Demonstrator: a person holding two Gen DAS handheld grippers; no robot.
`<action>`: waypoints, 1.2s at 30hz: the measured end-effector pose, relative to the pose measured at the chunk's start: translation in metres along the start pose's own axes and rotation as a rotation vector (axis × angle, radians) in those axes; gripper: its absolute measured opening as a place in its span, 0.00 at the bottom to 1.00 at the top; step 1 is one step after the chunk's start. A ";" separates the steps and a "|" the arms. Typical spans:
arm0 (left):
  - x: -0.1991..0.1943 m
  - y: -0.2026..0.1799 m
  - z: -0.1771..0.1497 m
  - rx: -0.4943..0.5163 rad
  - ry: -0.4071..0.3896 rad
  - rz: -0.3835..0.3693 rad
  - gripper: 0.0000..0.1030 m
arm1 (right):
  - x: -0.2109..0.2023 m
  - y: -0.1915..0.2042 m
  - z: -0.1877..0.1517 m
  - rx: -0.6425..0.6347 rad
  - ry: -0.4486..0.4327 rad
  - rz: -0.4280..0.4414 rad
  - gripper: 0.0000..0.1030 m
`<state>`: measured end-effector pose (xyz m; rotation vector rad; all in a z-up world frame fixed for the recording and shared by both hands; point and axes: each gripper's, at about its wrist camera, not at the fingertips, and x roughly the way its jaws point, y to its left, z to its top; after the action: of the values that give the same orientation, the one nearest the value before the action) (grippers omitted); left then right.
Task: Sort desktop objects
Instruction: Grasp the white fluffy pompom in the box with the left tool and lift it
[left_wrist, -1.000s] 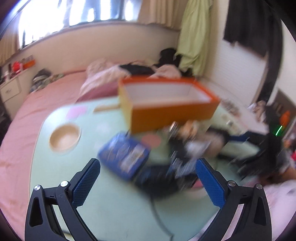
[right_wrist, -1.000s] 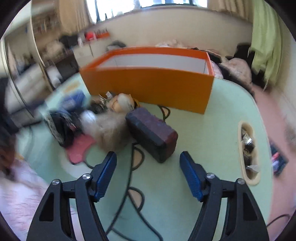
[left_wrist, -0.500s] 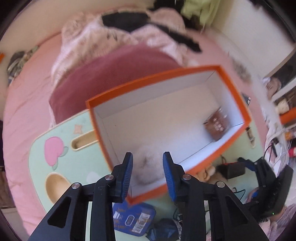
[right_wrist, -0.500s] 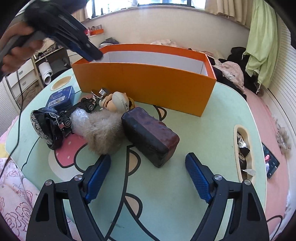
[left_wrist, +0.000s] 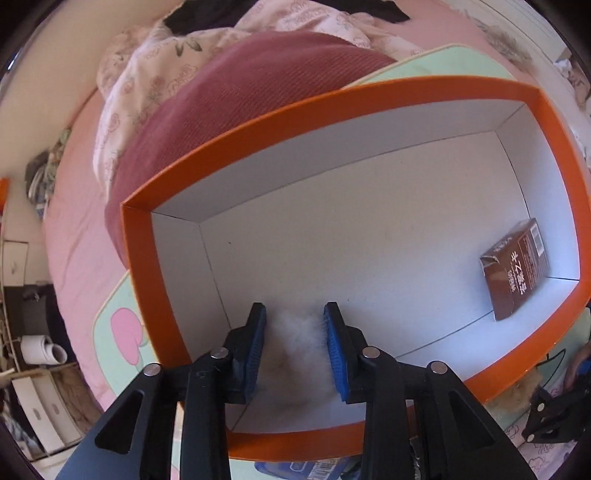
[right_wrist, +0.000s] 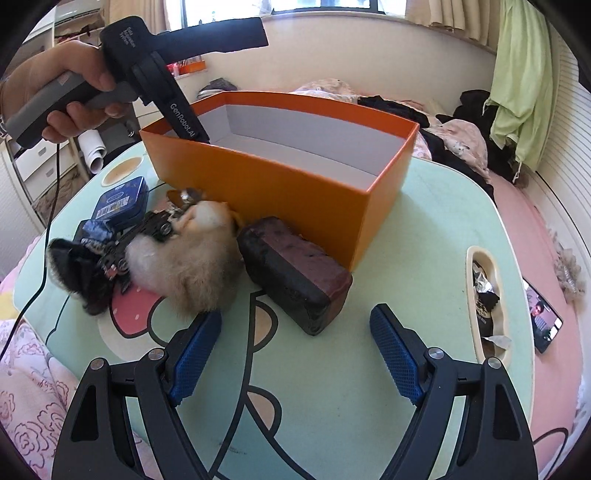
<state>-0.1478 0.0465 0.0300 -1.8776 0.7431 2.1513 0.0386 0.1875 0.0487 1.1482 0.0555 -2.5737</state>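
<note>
While pinched in left tongs (left_wrist: 295, 321), white fluffy tuft (left_wrist: 295, 328), soft, wispy, over orange box (left_wrist: 509, 373)

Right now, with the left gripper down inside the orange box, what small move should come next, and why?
Probably open the left gripper to release the white fluffy thing. Its jaws are pinched on that fluff low inside the orange box, near one corner, with the brown carton well clear at the other end.

Left gripper (left_wrist: 295, 332) swung from over table to inside orange box (left_wrist: 155, 280), jaws closed from wide onto white fluff (left_wrist: 295, 328); right gripper (right_wrist: 295, 332) opened slightly.
</note>
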 end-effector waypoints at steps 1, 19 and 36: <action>0.000 0.002 -0.001 -0.003 -0.012 0.023 0.14 | 0.000 0.000 0.000 0.002 -0.001 0.002 0.80; -0.107 0.048 -0.070 -0.223 -0.451 -0.389 0.00 | 0.002 -0.002 0.001 -0.003 0.003 -0.005 0.80; -0.021 0.013 -0.009 -0.099 -0.165 -0.228 0.46 | 0.001 -0.002 0.001 -0.005 0.007 -0.021 0.81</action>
<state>-0.1423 0.0350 0.0533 -1.7082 0.3769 2.1956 0.0365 0.1885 0.0481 1.1611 0.0764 -2.5863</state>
